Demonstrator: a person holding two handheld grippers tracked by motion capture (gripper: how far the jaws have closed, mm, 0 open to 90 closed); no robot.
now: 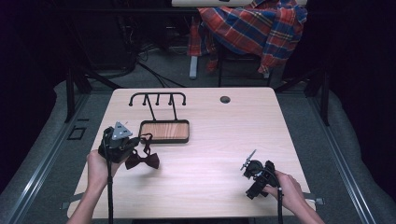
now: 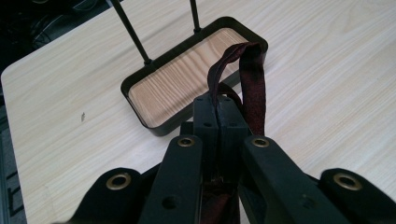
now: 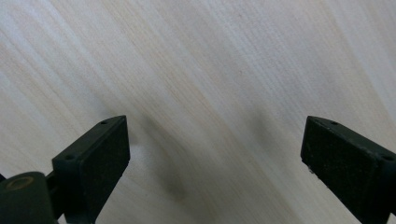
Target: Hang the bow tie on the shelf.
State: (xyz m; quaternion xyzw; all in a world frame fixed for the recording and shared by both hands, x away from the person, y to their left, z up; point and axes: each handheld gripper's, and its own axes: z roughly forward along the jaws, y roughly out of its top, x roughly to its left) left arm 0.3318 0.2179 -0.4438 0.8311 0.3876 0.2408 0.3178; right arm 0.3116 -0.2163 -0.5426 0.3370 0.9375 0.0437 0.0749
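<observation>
Bow tie strap pinched in left tongs

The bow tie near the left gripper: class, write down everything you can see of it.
The bow tie is dark maroon cloth with a matching strap. Its bow rests on the pale wooden table, just in front of the black tray with the wood-grain floor. The left gripper is shut on the strap, and a loop of strap arches up beyond the jaws, over the tray's near rim. The right gripper is open, well apart from it.

Dark red bow tie, strap pinched, hangs just before the tray.
</observation>
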